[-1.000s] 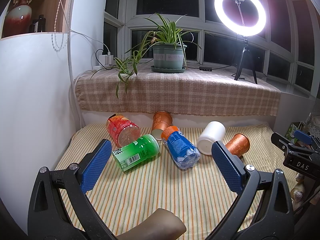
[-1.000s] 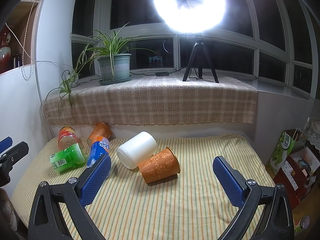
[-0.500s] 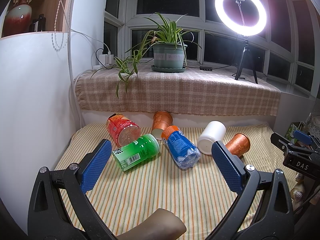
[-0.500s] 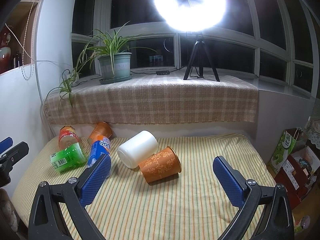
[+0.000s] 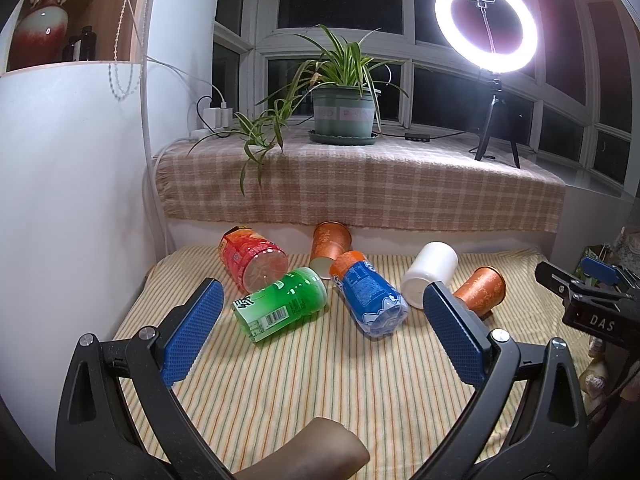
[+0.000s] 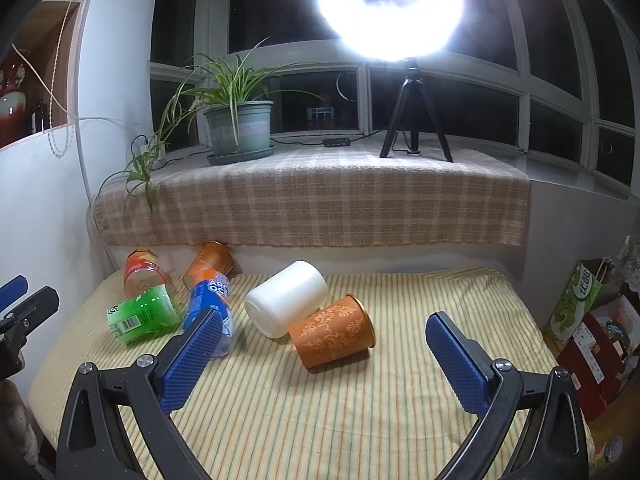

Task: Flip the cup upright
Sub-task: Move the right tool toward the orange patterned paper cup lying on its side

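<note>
An orange patterned cup (image 6: 334, 331) lies on its side on the striped cloth, touching a white cup (image 6: 287, 303) that also lies on its side. They show in the left wrist view as the orange cup (image 5: 479, 290) and the white cup (image 5: 430, 273). A second orange cup (image 5: 329, 241) lies on its side by the back wall, also in the right wrist view (image 6: 209, 263). My left gripper (image 5: 320, 328) is open and empty, in front of the cans. My right gripper (image 6: 320, 348) is open and empty, just in front of the orange cup.
A red can (image 5: 253, 259), a green can (image 5: 282, 305) and a blue can (image 5: 370, 294) lie on the cloth at the left. A checked ledge (image 5: 360, 184) behind holds a potted plant (image 5: 344, 114) and a ring light (image 5: 486, 24). Boxes (image 6: 588, 320) stand off the right edge.
</note>
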The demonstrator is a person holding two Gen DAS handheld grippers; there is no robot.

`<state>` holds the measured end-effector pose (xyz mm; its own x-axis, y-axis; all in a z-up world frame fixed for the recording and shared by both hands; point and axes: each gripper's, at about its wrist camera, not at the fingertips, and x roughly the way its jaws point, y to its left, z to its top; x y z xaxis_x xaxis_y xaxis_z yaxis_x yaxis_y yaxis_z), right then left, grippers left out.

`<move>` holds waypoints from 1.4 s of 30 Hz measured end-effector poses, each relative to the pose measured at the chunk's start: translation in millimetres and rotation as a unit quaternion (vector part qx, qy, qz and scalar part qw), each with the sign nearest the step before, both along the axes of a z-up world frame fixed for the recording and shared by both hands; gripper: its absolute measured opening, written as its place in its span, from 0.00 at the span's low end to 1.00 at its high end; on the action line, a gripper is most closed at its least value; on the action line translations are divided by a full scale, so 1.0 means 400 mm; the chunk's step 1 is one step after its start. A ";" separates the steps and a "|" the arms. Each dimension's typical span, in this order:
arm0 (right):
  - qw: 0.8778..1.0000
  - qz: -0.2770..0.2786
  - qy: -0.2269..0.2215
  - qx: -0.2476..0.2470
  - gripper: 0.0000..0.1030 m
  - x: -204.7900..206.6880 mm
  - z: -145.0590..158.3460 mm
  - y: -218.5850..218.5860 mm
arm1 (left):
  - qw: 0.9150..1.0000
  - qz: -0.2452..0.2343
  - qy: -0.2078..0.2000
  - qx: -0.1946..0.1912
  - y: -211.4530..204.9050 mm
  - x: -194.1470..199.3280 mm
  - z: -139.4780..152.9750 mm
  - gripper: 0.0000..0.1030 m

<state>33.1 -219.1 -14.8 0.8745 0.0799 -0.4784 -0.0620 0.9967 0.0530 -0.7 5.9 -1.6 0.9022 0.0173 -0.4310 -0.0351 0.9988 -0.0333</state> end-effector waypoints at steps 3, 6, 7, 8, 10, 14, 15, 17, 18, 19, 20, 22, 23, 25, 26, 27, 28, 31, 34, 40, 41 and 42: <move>1.000 0.015 0.011 0.007 1.00 0.029 -0.001 0.010 | 1.000 0.005 0.003 0.004 0.019 0.000 -0.007 0.99; 0.999 0.035 0.025 0.018 1.00 0.066 -0.001 0.023 | 1.000 0.013 0.009 0.007 0.036 -0.004 -0.017 0.99; 0.998 0.043 0.031 0.023 1.00 0.080 -0.002 0.028 | 1.000 0.016 0.011 0.007 0.043 -0.005 -0.021 0.99; 0.998 0.050 0.037 0.027 1.00 0.096 -0.003 0.035 | 1.000 0.019 0.014 0.007 0.050 -0.006 -0.025 0.99; 0.996 0.063 0.048 0.033 1.00 0.129 -0.005 0.052 | 0.999 0.024 0.020 0.009 0.064 -0.009 -0.034 0.99; 0.992 0.088 0.072 0.053 1.00 0.192 -0.011 0.089 | 0.999 0.037 0.034 0.011 0.093 -0.016 -0.057 0.99; 0.990 0.094 0.081 0.061 1.00 0.211 -0.013 0.099 | 0.999 0.039 0.036 0.011 0.100 -0.019 -0.062 0.99; 0.986 0.107 0.099 0.080 1.00 0.247 -0.018 0.119 | 0.998 0.044 0.039 0.010 0.115 -0.025 -0.067 0.99; 0.983 0.115 0.109 0.090 1.00 0.266 -0.021 0.131 | 0.998 0.047 0.040 0.009 0.123 -0.028 -0.071 0.99; 0.981 0.119 0.120 0.099 1.00 0.287 -0.024 0.141 | 0.998 0.050 0.041 0.007 0.131 -0.031 -0.073 0.99; 0.978 0.121 0.129 0.107 1.00 0.306 -0.027 0.151 | 0.998 0.052 0.041 0.006 0.137 -0.034 -0.075 0.99; 0.972 0.129 0.148 0.126 1.00 0.346 -0.034 0.174 | 0.997 0.057 0.042 0.002 0.152 -0.040 -0.079 0.99; 0.969 0.131 0.157 0.135 1.00 0.366 -0.038 0.185 | 0.997 0.060 0.044 0.000 0.160 -0.043 -0.082 0.99; 0.965 0.129 0.174 0.147 1.00 0.405 -0.047 0.208 | 0.997 0.064 0.048 -0.003 0.175 -0.046 -0.087 0.99; 0.964 0.128 0.181 0.151 1.00 0.422 -0.051 0.220 | 0.997 0.066 0.049 -0.005 0.182 -0.048 -0.091 0.99; 0.962 0.125 0.186 0.153 1.00 0.438 -0.055 0.232 | 0.996 0.068 0.052 -0.007 0.191 -0.049 -0.096 0.99; 0.962 0.121 0.191 0.154 1.00 0.454 -0.062 0.244 | 0.996 0.070 0.053 -0.009 0.197 -0.051 -0.099 0.99; 0.960 0.107 0.206 0.155 1.00 0.495 -0.083 0.277 | 0.995 0.077 0.058 -0.015 0.220 -0.058 -0.109 0.99; 0.955 0.096 0.226 0.167 0.98 0.536 -0.111 0.313 | 0.994 0.084 0.059 -0.020 0.242 -0.063 -0.116 0.99; 0.948 0.080 0.256 0.173 0.93 0.599 -0.154 0.371 | 0.993 0.096 0.061 -0.034 0.287 -0.068 -0.128 0.99; 0.949 0.076 0.257 0.166 0.91 0.607 -0.161 0.381 | 0.993 0.098 0.061 -0.036 0.295 -0.071 -0.131 0.99; 0.950 0.071 0.259 0.160 0.91 0.617 -0.167 0.390 | 0.993 0.099 0.061 -0.038 0.302 -0.073 -0.133 0.99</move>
